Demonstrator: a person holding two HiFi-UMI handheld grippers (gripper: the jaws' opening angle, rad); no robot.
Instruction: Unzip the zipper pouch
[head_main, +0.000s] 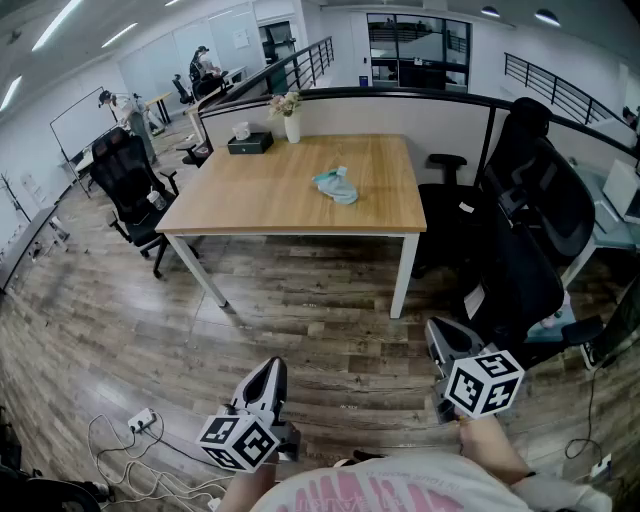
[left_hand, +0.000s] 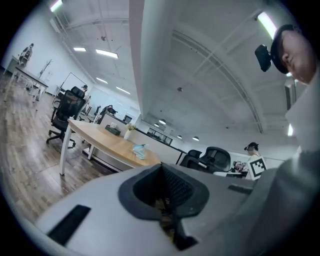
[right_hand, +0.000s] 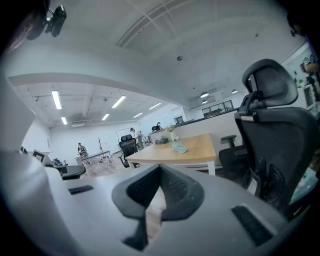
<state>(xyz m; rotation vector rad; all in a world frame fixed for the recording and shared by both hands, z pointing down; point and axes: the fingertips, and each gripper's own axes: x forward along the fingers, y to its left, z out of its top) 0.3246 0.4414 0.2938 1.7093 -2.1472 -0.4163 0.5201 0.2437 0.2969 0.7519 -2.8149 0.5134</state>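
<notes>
A small teal zipper pouch (head_main: 336, 185) lies on the wooden table (head_main: 250, 205), right of its middle. It also shows far off as the pouch (left_hand: 139, 150) in the left gripper view and the pouch (right_hand: 178, 146) in the right gripper view. Both grippers hang low by the person's body, well short of the table. My left gripper (head_main: 266, 378) is shut with nothing in it; its jaws meet in the left gripper view (left_hand: 162, 200). My right gripper (head_main: 443, 348) is shut and empty too, jaws together in the right gripper view (right_hand: 157, 192).
A vase of flowers (head_main: 290, 115) and a dark tissue box (head_main: 250, 143) stand at the table's far edge. Black office chairs flank it, one left (head_main: 130, 190), one right (head_main: 530, 220). A power strip (head_main: 141, 420) and cables lie on the floor at the lower left.
</notes>
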